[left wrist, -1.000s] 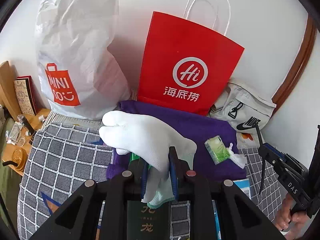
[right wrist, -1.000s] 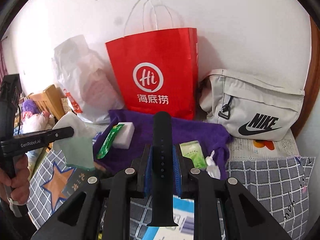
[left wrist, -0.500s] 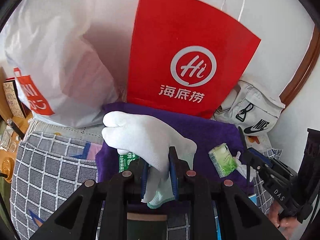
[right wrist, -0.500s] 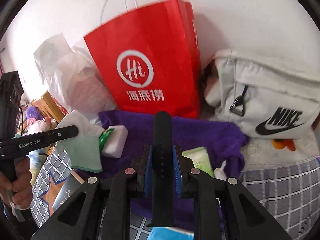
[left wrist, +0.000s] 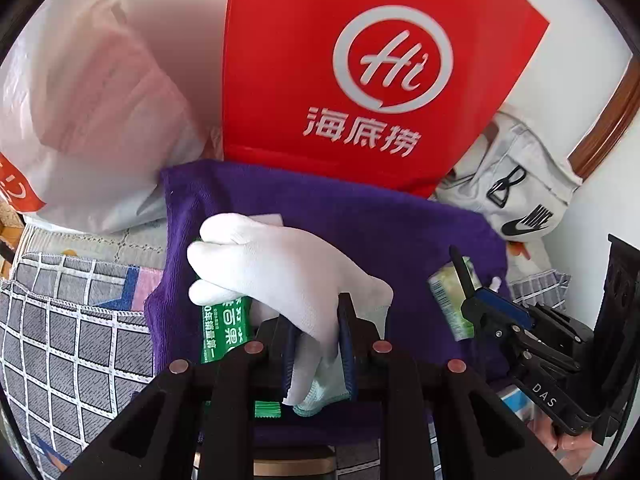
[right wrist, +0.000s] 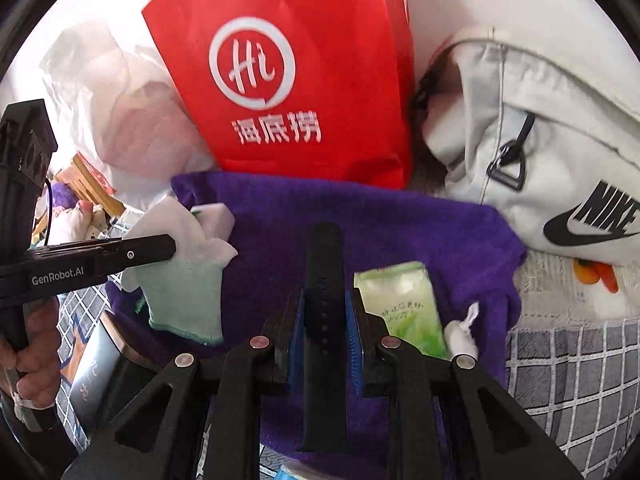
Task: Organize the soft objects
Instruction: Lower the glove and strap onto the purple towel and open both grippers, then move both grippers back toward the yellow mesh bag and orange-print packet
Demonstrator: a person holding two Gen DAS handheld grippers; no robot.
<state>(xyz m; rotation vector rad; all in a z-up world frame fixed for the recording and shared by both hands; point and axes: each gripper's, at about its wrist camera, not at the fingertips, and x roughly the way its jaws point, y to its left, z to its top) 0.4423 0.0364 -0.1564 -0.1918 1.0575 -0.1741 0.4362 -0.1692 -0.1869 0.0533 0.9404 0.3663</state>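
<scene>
Left claw [left wrist: 318, 344] was clamped on a white glove [left wrist: 280, 264], its 2 blue pads pinching the glove near the wrist. From the pads the glove's fingers reached up and to the left over the purple towel [left wrist: 360, 224], while its mint cuff [left wrist: 320, 394] hung out on the near side of the pads. Under the glove's fingers lay a green packet [left wrist: 226, 330], just left of the claw. Whether the glove touched the packet could not be told.

Right claw [right wrist: 324, 316] gripped a black strap [right wrist: 324, 264], held upright between its 2 pads; the strap stuck out past the pads at both the far and near ends. In the left view this strap's tip pointed up over the right part of the towel. Just right of the right claw a pale green tissue pack [right wrist: 404, 308] lay on the towel, with a small white wad [right wrist: 464, 334] beside it at the towel's right edge.

At the far edge of the towel stood a red bag [left wrist: 360, 80]. Left of it sat a white plastic bag [left wrist: 92, 112], right of it a grey Nike bag [right wrist: 540, 168]. A checked cloth [left wrist: 60, 328] lay under the towel on both sides. A hand [right wrist: 32, 356] held the left claw's handle.
</scene>
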